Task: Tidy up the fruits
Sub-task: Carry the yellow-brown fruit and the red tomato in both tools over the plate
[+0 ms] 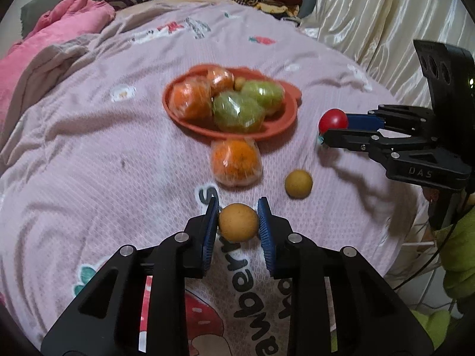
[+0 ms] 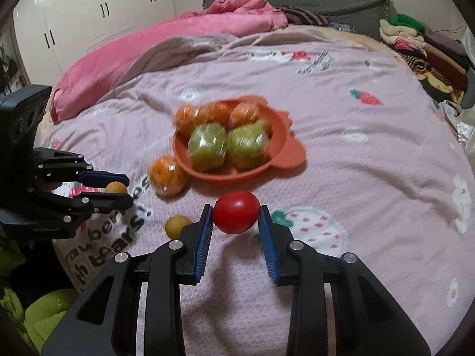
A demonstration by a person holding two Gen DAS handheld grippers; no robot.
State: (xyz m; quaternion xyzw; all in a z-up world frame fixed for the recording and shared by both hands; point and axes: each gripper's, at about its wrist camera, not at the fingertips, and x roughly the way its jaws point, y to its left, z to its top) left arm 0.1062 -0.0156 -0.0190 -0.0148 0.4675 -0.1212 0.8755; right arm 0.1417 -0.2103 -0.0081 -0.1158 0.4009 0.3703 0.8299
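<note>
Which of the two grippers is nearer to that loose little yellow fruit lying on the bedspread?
Left. The left gripper, holding another yellow fruit, sits right beside the loose yellow fruit. The right gripper, clamped on the red tomato, is farther off.

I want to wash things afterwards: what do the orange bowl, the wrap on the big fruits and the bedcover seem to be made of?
Bowl: likely silicone or matte plastic, with an even, dull orange surface and soft rounded ears. Wrap on the loose orange and green fruits: thin clear plastic film, glossy with crinkled highlights. Bedcover: woven or knitted fabric with a fine waffle texture, soft wrinkles and printed strawberries.
</note>
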